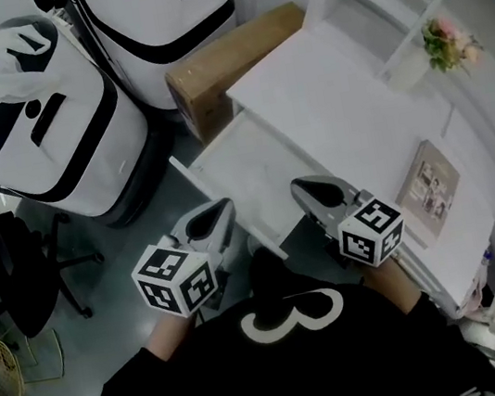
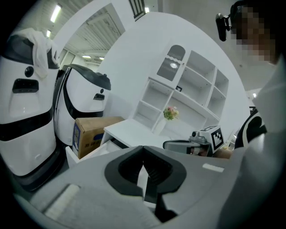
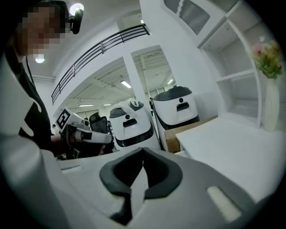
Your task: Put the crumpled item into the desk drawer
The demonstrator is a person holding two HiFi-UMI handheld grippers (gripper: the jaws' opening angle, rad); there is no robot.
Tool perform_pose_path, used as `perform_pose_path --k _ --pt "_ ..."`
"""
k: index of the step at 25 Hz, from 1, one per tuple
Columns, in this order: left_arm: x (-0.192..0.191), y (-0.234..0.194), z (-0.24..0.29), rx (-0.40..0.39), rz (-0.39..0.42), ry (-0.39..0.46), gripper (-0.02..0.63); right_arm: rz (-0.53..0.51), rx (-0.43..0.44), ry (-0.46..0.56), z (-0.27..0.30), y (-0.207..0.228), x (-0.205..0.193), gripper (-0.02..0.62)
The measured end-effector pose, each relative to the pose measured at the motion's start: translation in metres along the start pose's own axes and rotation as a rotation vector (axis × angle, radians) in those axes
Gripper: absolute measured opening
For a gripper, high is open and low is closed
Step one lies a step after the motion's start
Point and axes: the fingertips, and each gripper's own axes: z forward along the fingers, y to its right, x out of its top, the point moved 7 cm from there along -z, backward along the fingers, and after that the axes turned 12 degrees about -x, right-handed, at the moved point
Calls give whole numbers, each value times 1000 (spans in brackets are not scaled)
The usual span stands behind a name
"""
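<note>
The white desk (image 1: 335,102) has its drawer (image 1: 232,162) pulled out toward me, and the part of its inside that shows is bare. I cannot make out any crumpled item in any view. My left gripper (image 1: 221,208) hovers over the drawer's near left corner, and in its own view its jaws (image 2: 143,147) are shut with nothing between them. My right gripper (image 1: 307,187) is held above the drawer's near right edge. Its jaws (image 3: 143,150) are also shut and empty. Each gripper shows in the other's view, level with it and close to my body.
A cardboard box (image 1: 224,60) stands on the floor behind the drawer. Two large white machines (image 1: 48,132) (image 1: 161,19) fill the left and back. A black office chair (image 1: 24,267) is at far left. On the desk are a flower vase (image 1: 442,42) and a printed sheet (image 1: 429,185).
</note>
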Motion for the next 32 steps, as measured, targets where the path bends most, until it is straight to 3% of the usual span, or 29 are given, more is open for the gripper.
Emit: perform_pose_path --k 13,32 --pt "0 69 -15 -99 100 7 9 -3 36 106 -72 -40 -6 3" --pt "-16 78 -21 -96 104 -22 9 30 34 98 -77 -44 -24 3"
